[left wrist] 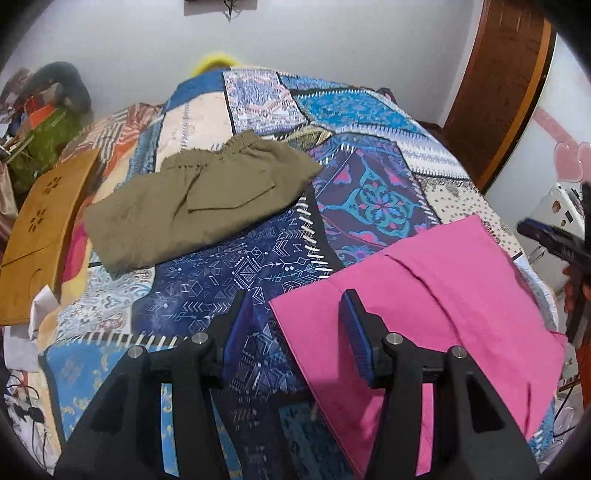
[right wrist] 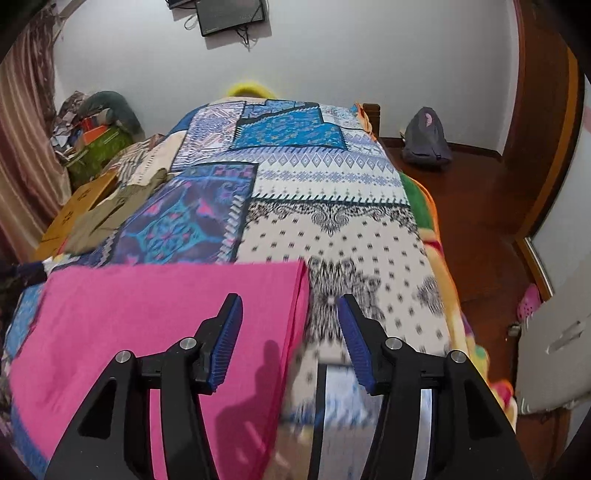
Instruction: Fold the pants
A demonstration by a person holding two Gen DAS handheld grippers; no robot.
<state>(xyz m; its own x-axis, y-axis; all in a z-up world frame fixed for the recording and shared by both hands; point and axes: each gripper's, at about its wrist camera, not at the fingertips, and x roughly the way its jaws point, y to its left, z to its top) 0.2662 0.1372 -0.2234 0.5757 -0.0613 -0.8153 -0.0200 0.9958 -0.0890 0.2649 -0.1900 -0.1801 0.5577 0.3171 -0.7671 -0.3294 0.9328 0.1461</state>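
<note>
While both tongs (left wrist: 295, 314) (right wrist: 290, 314) gape empty, pink pants (right wrist: 147, 314) lie folded, no writing legible.

A home bedroom: a bed (right wrist: 332, 229) under a patchwork bedspread fills the room, with a wall-mounted screen (right wrist: 231, 14) above, a striped curtain (right wrist: 22, 122), a backpack (right wrist: 424, 140) on the wooden floor (beside a wooden door (right wrist: 543, 110)).

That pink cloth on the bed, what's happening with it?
A person with a gripper in each hand is folding clothes. The pink pants lie folded flat on the patchwork bedspread. The left gripper and right gripper hover open at its edges, gripping nothing. The olive pants lie folded farther back.
</note>
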